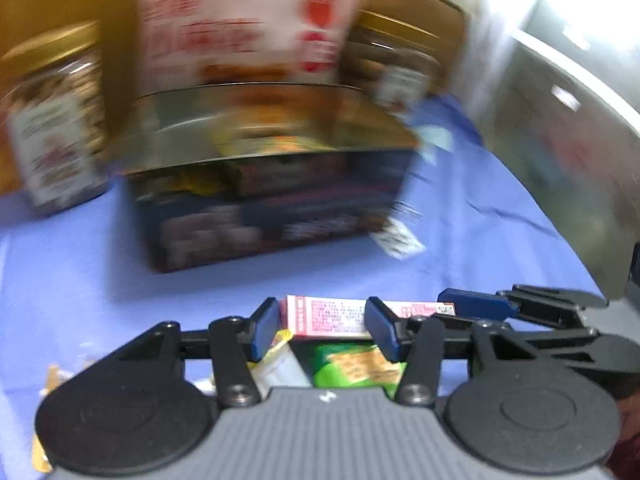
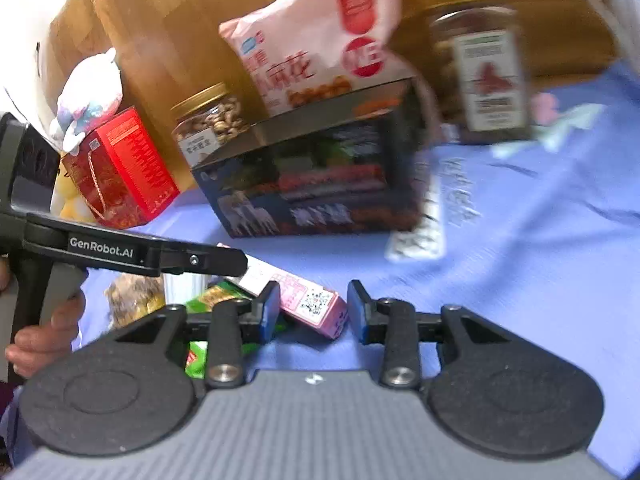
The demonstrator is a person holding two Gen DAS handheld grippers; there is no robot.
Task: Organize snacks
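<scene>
A small pink snack box (image 1: 328,314) lies on the blue cloth, partly over a green packet (image 1: 352,366). My left gripper (image 1: 324,328) is open just above the box, which runs crosswise and reaches past the right finger. My right gripper (image 2: 314,312) comes at the box's printed end (image 2: 316,304). That end sits between the blue pads as the jaws are opening, and I see no firm press. In the right wrist view the left gripper (image 2: 236,262) reaches over the box's far end, beside the green packet (image 2: 212,298). From the left wrist camera, the right gripper (image 1: 476,304) shows at the box's right end.
A dark open box (image 2: 320,200) of snacks stands behind, with a pink bag (image 2: 316,40) leaning in it. Nut jars (image 2: 208,120) (image 2: 484,72) flank it. A red gift box (image 2: 120,168) and a plush toy (image 2: 88,92) stand left. A white blister pack (image 2: 416,240) lies nearby.
</scene>
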